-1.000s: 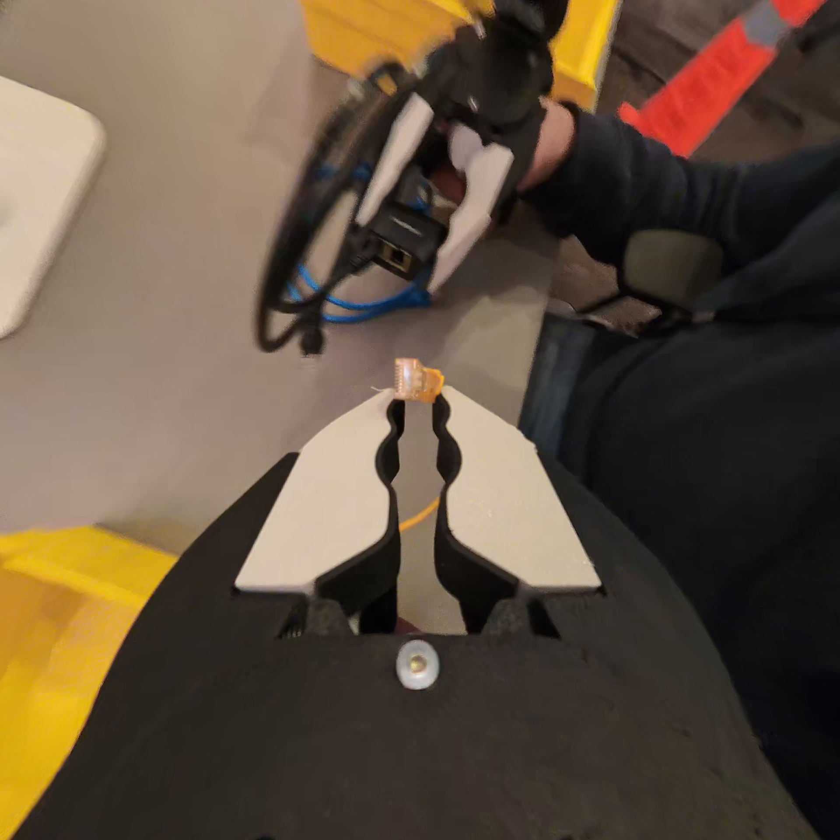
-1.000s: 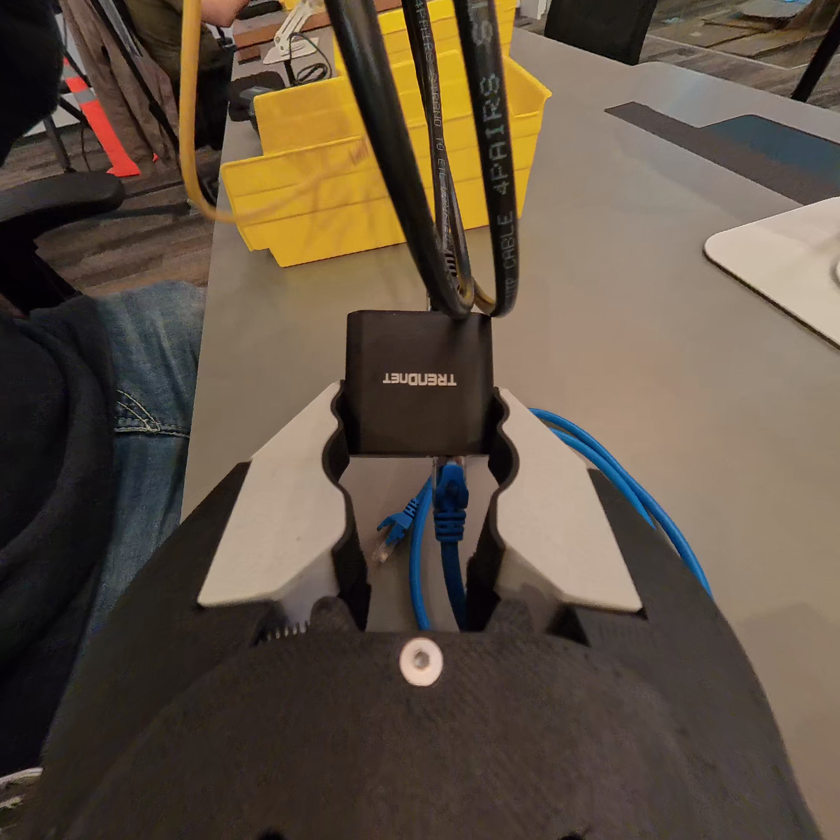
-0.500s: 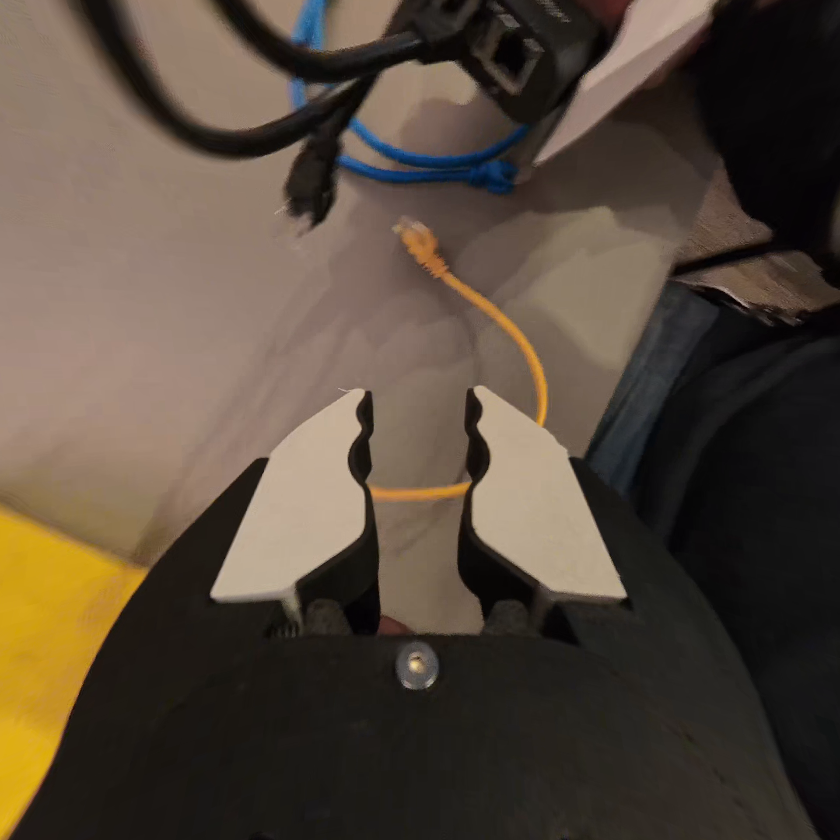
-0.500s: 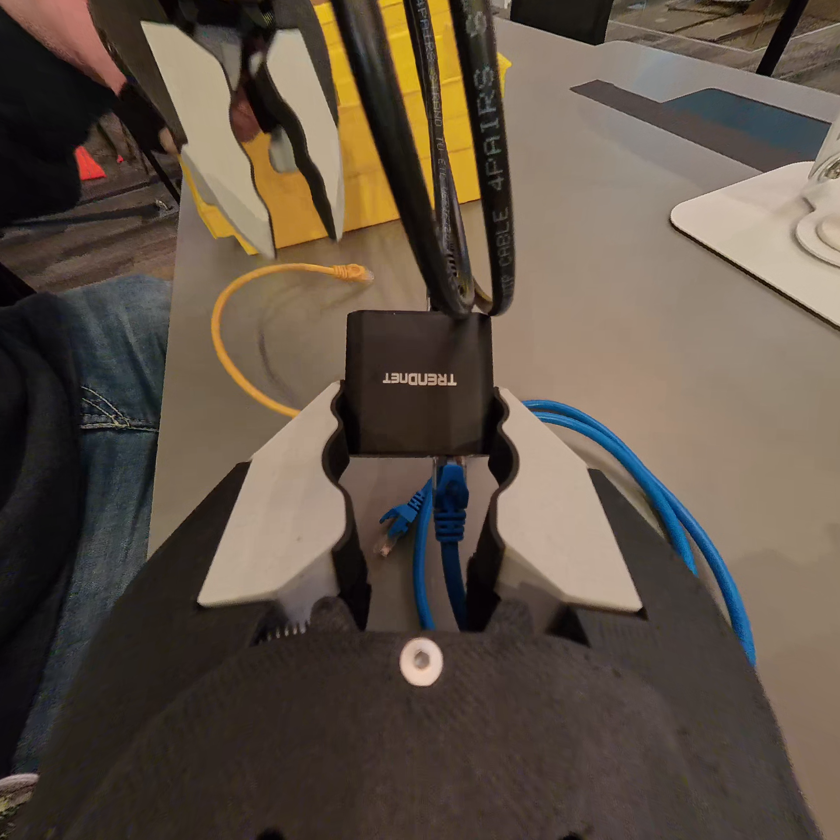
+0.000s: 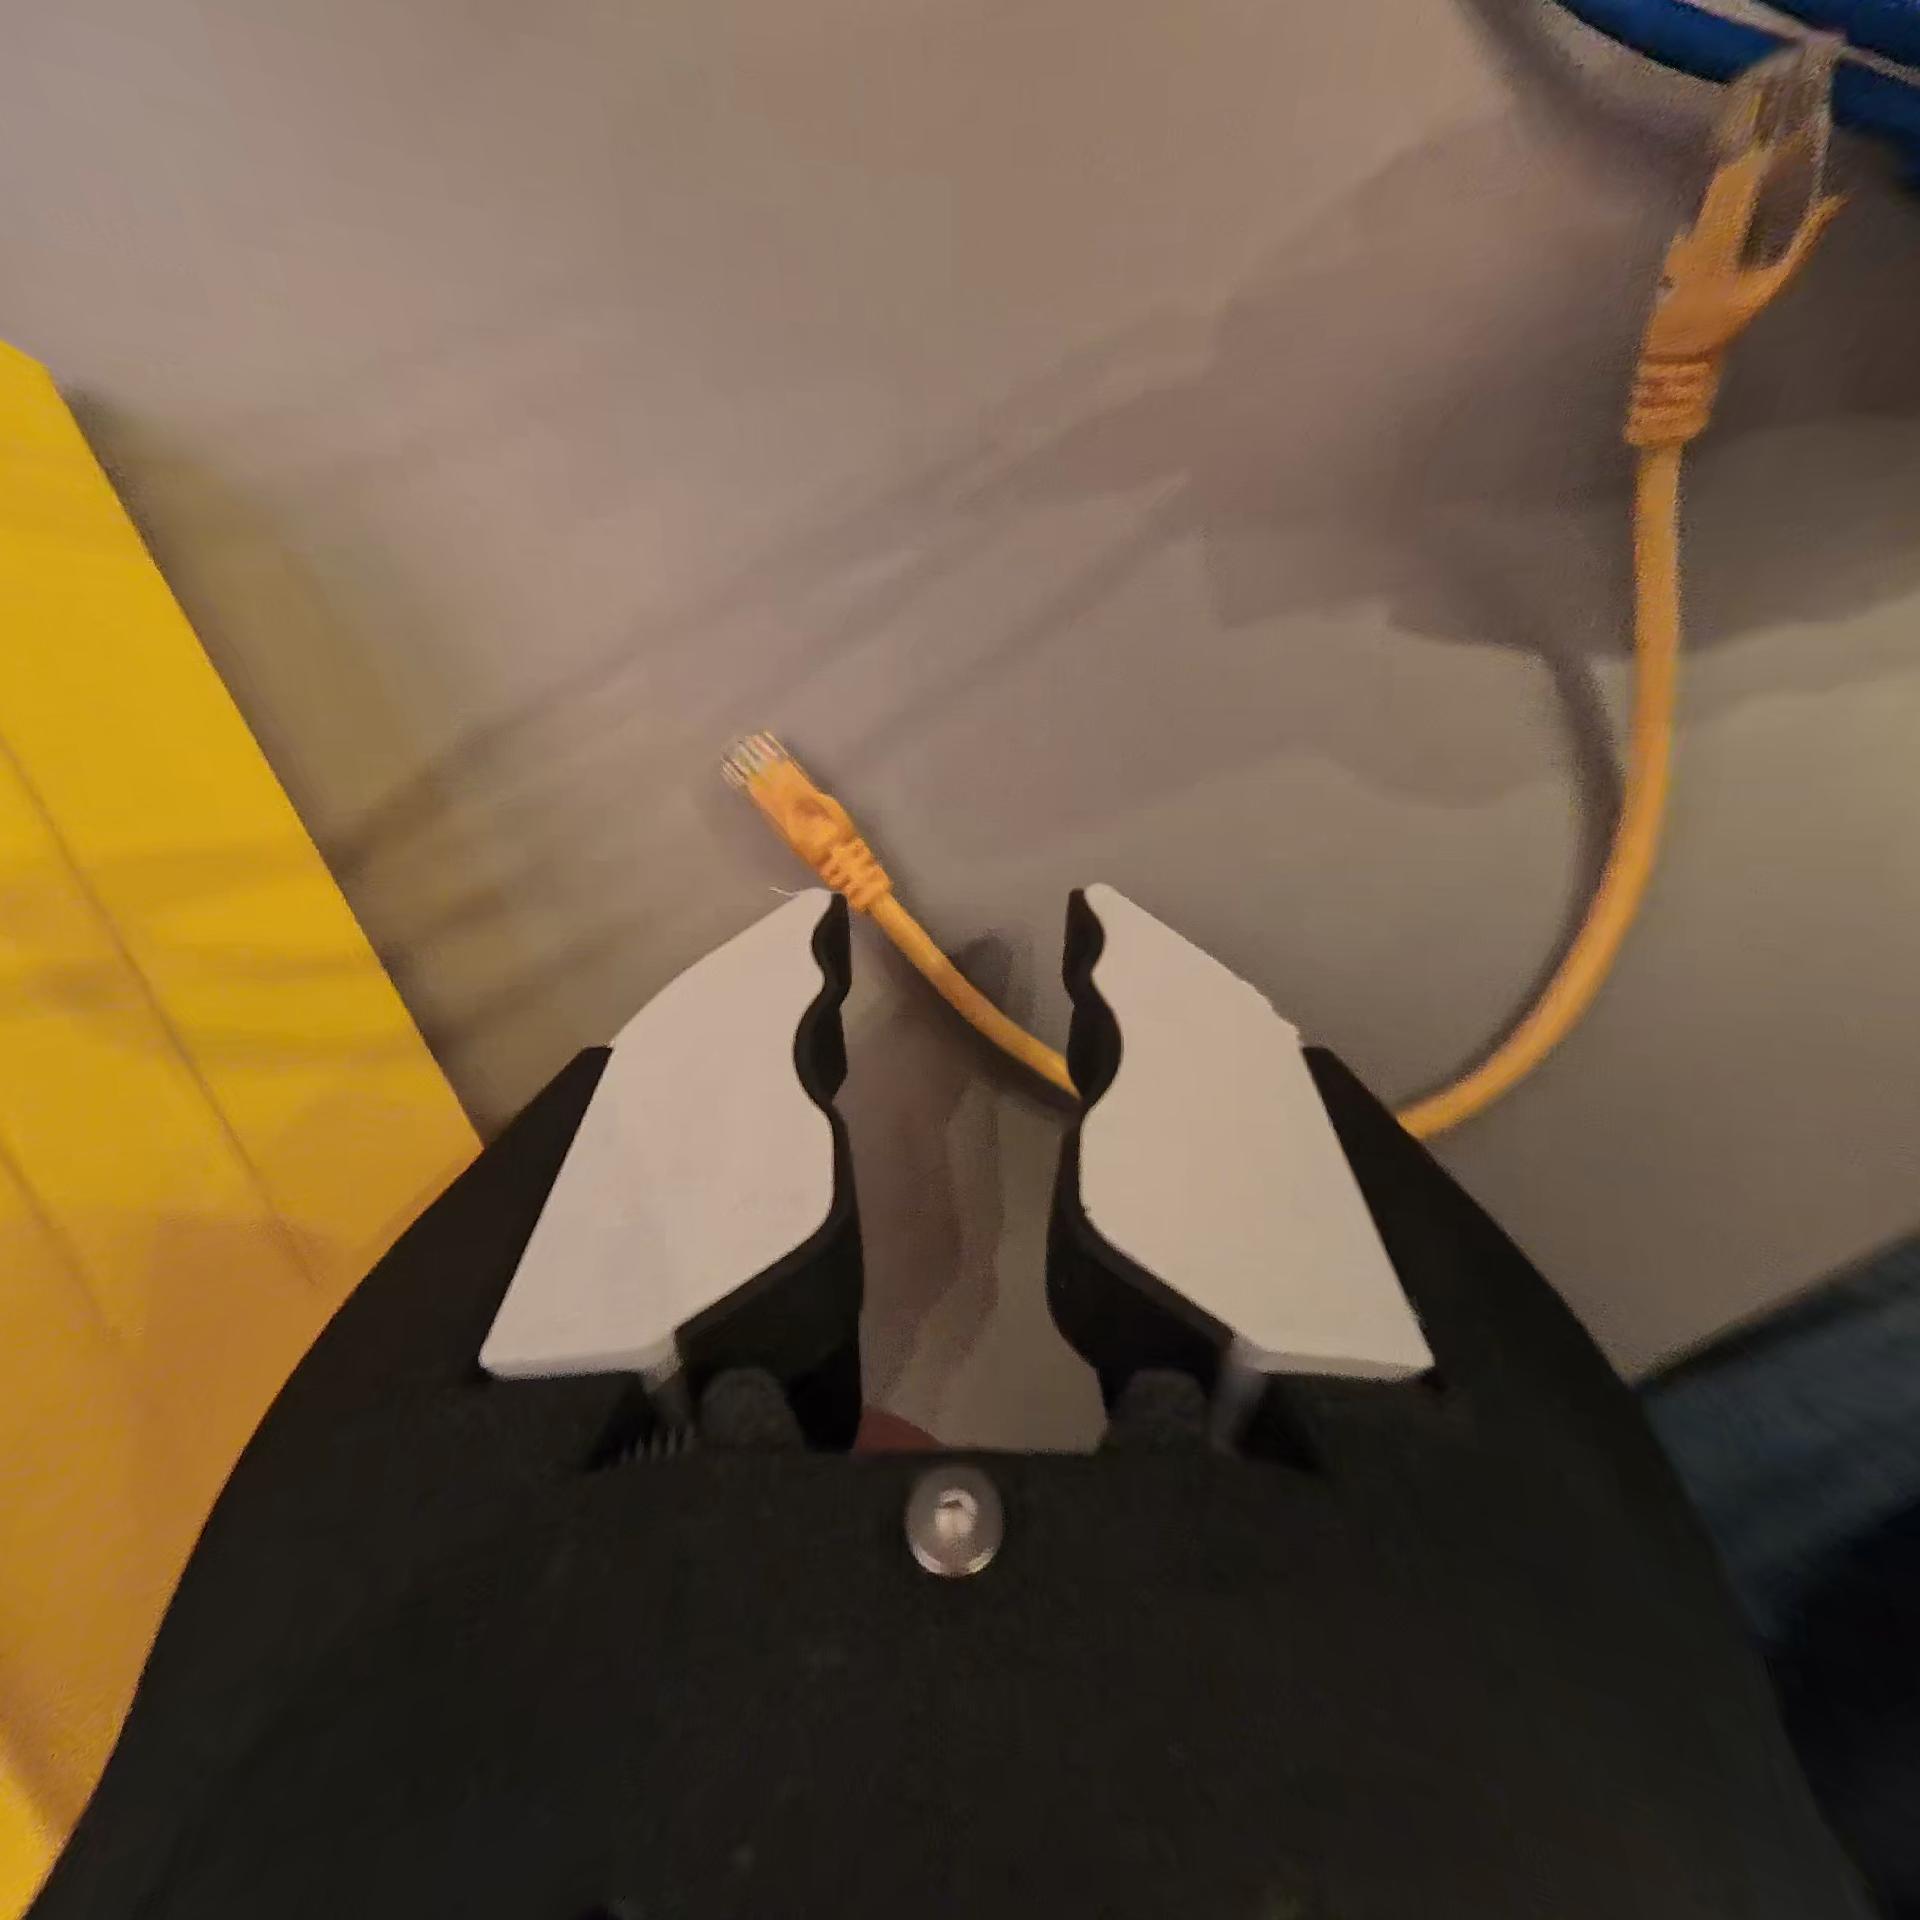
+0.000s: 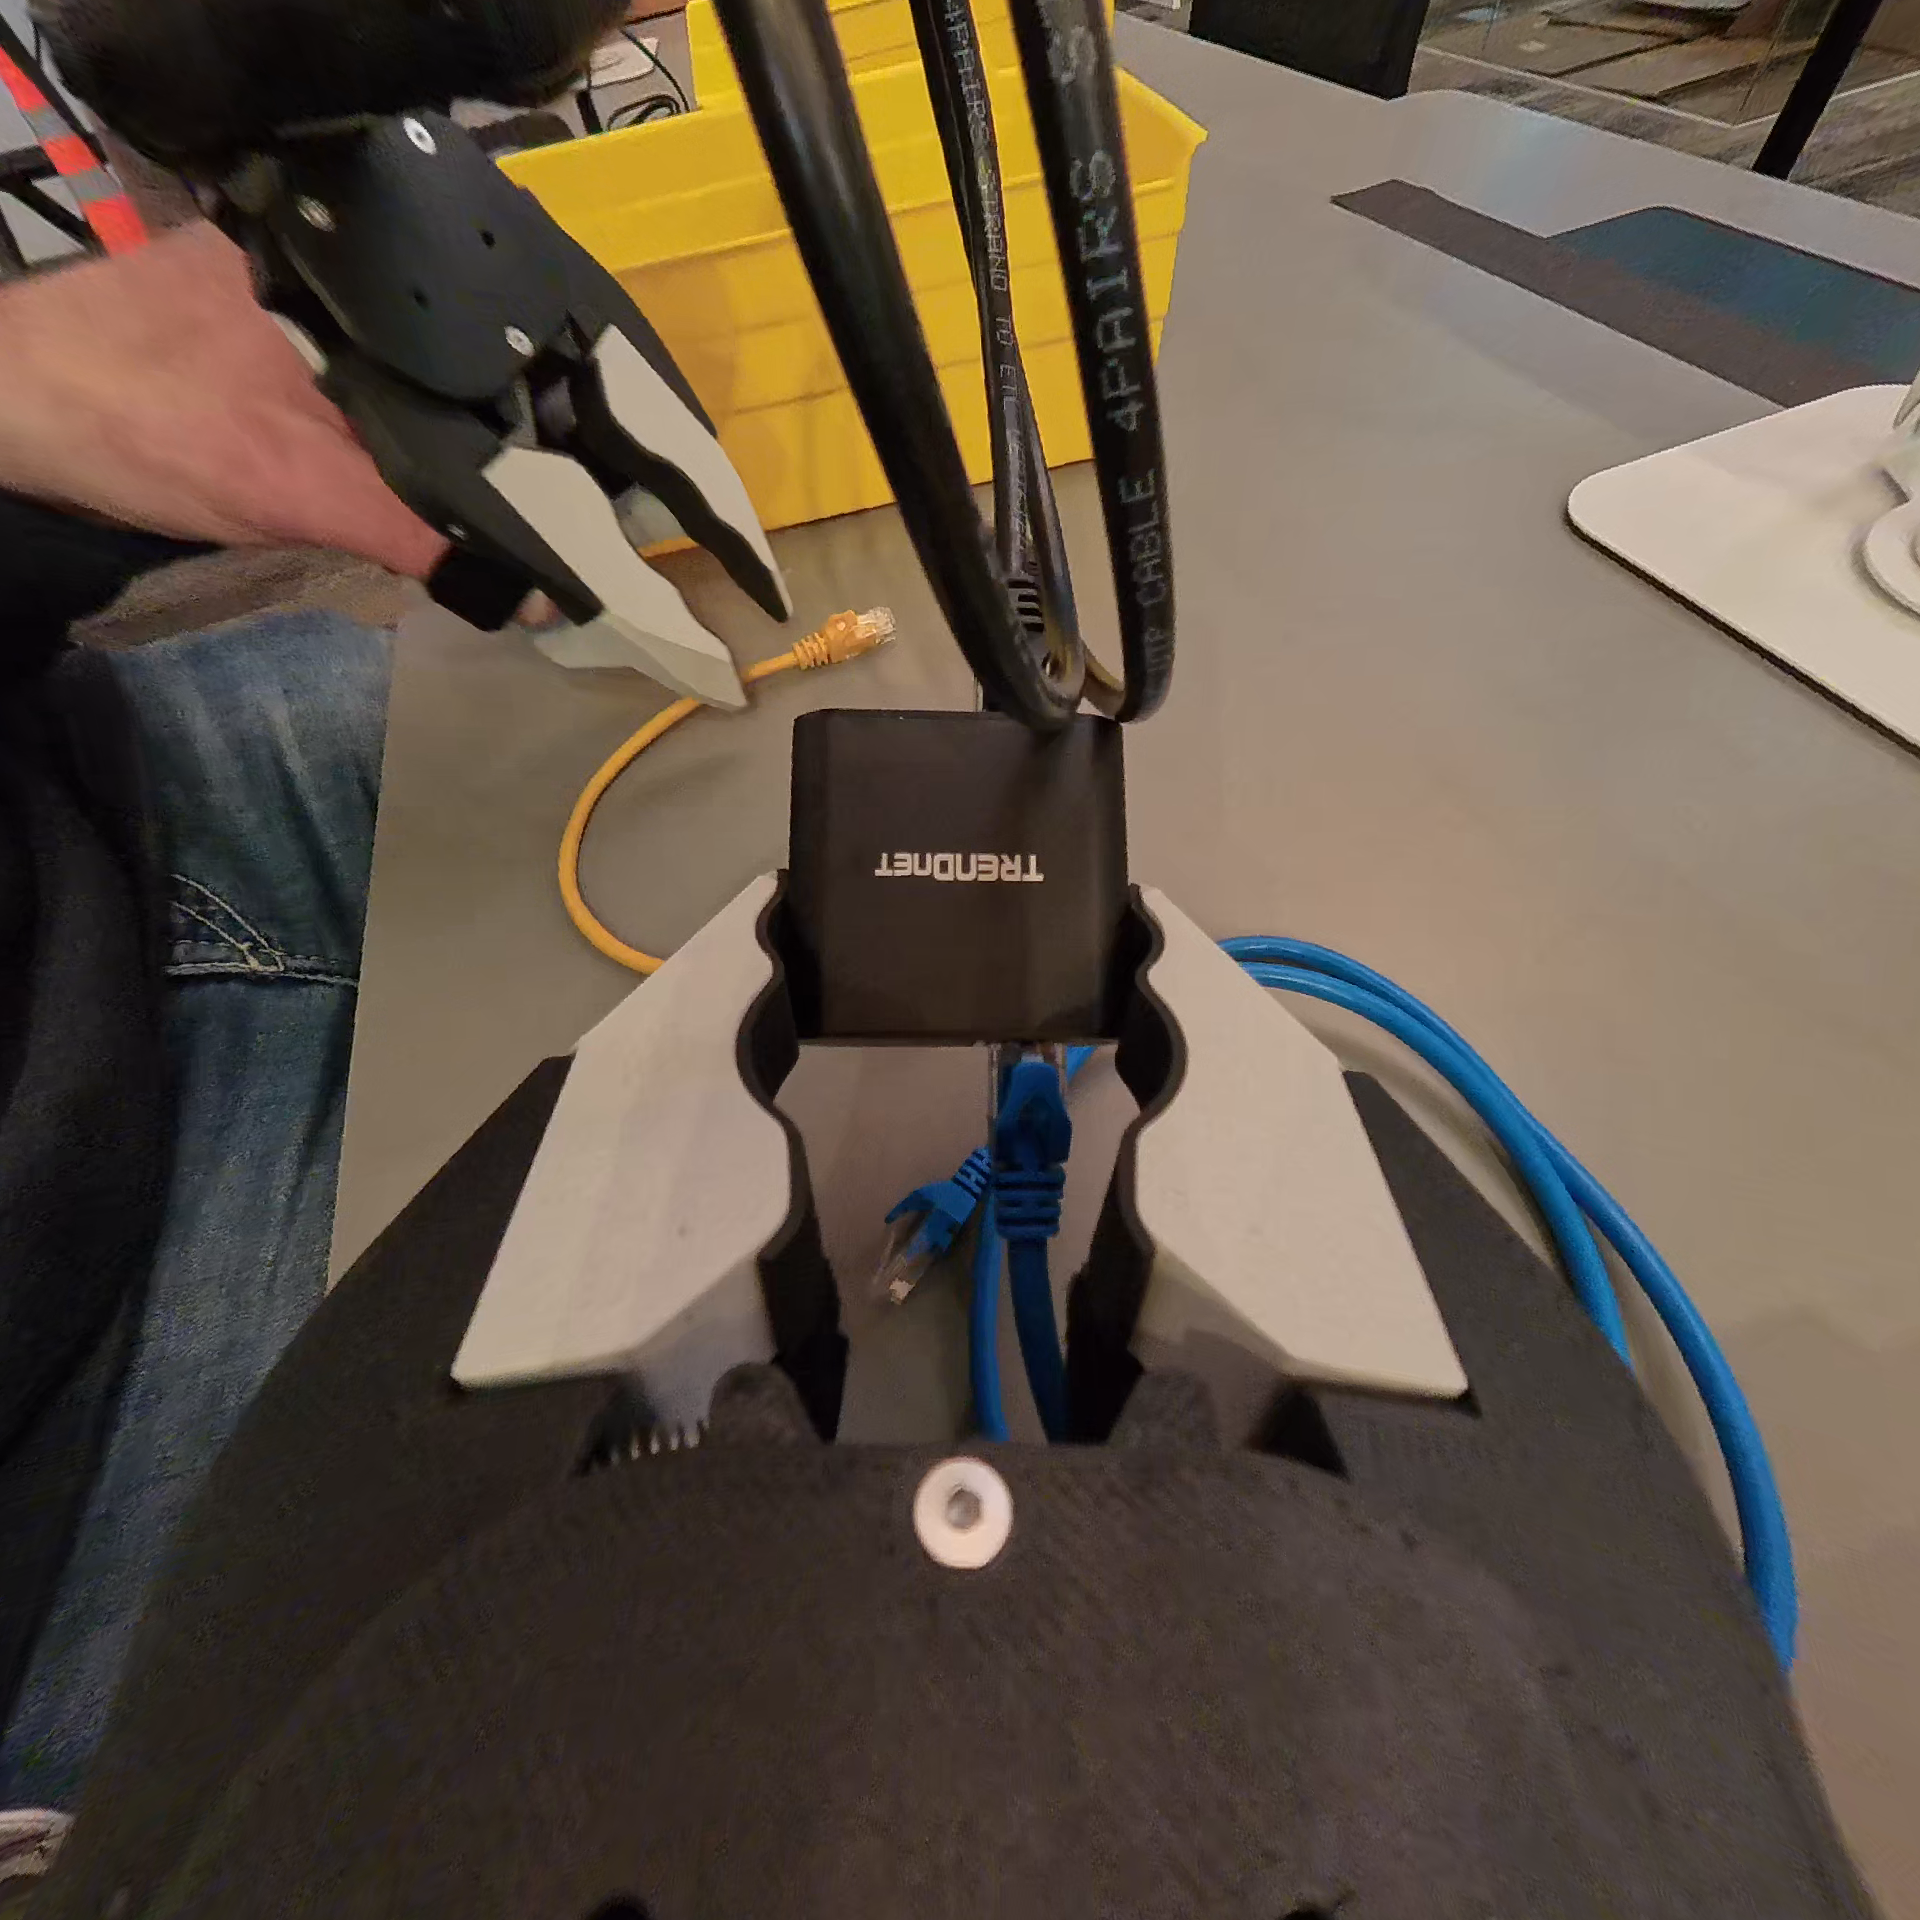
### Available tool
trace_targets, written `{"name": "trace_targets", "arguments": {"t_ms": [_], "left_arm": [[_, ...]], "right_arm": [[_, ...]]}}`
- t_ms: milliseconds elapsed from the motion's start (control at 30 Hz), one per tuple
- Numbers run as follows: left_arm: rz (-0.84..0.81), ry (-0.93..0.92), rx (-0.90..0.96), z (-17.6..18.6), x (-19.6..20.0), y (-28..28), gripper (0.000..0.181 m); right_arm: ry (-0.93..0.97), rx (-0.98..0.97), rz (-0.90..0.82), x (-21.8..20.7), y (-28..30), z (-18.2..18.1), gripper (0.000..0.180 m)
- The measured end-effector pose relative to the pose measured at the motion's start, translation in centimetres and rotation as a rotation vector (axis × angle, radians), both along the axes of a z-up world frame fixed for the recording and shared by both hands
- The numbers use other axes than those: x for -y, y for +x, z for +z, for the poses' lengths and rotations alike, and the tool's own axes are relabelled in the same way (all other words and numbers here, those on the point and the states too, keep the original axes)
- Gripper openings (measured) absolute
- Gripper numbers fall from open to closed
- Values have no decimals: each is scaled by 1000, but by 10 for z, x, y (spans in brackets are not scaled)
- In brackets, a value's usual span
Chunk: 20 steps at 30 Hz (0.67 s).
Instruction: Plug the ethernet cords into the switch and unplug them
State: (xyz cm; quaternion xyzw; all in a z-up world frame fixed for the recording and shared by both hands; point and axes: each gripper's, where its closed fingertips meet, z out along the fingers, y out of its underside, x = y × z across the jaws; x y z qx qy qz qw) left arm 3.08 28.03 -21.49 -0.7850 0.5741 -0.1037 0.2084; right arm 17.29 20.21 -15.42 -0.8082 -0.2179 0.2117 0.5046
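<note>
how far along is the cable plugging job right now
Done: a blue cord sits plugged into the switch, and black cords hang from its far side. In hand: the right gripper clamps the switch. Left: the yellow cord lies loose on the table; the open left gripper hovers over it.

Left gripper (image 5: 951,914) and right gripper (image 6: 956,920): matte black textured bodies, pale grey jaws with wavy black inner pads, one silver centre screw each. Person wears blue jeans (image 6: 208,987), dark sleeve.

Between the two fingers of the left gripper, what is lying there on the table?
In the left wrist view, the yellow ethernet cord crosses the gap of the open left gripper, lying on the grey table.
</note>
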Motion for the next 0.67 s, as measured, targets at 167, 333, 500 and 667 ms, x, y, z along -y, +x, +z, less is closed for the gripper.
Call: {"name": "trace_targets", "arguments": {"t_ms": [167,333,500,667], "left_arm": [[16,115,-40,-13,-19,0,23],[39,176,-7,-8,-29,3,17],[-3,209,-30,-14,-30,7,12],[-13,205,-18,-14,-36,10,10]], "right_arm": [[6,-6,1,2,0,0,60],[10,-7,5,1,-1,0,60],[11,-7,6,1,-1,0,60],[12,-4,5,0,-2,1,60]]}}
